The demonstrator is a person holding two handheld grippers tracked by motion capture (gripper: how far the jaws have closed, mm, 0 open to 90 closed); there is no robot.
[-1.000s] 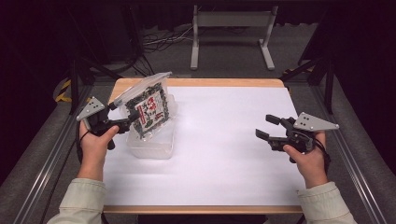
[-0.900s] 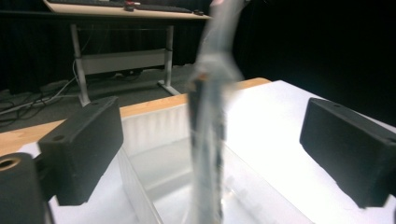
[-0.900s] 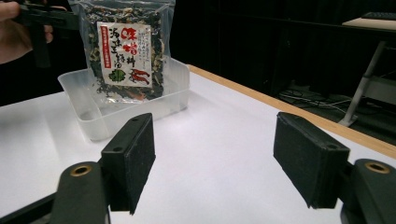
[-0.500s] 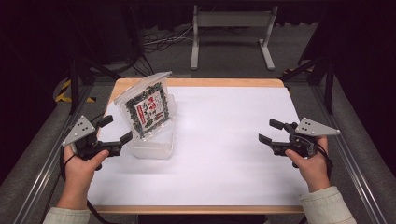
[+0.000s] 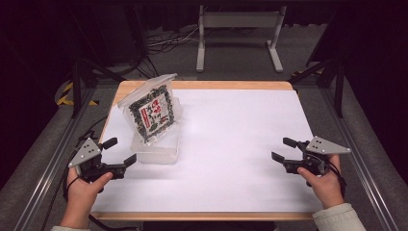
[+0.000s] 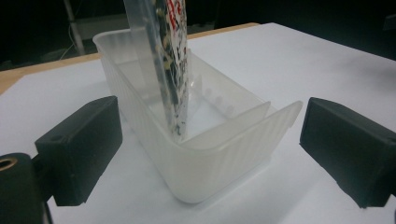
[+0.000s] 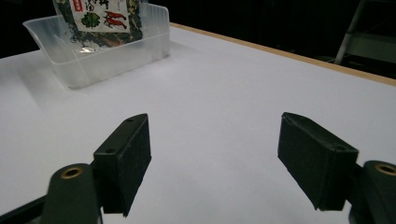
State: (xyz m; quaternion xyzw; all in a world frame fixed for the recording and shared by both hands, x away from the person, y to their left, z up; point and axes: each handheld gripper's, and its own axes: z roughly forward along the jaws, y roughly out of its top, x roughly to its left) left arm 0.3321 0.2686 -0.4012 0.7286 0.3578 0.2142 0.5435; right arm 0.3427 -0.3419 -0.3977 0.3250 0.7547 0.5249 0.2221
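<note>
A clear plastic tub [image 5: 166, 153] sits on the white sheet at the left. A printed snack packet [image 5: 153, 113] stands tilted inside it, leaning on the rim. My left gripper [image 5: 120, 150] hovers just off the tub's near left corner, jaws open and holding nothing. In the left gripper view the tub [image 6: 224, 154] and the packet [image 6: 170, 70] lie ahead, between the spread jaws of the left gripper [image 6: 212, 151]. My right gripper [image 5: 283, 149] is open and empty over the bare sheet at the right. Its own view shows the tub [image 7: 93, 60] and packet [image 7: 100, 16] far off.
The white sheet [image 5: 240, 134] covers most of a wooden table [image 5: 231, 85] whose edge shows at the back. Metal rails run along both sides of the table. A grey stand [image 5: 238, 33] and cables lie on the dark floor beyond.
My left gripper has pulled away from the packet, toward me and to the left, and sunk lower. The packet stays leaning in the tub. My right hand has dropped a little.
</note>
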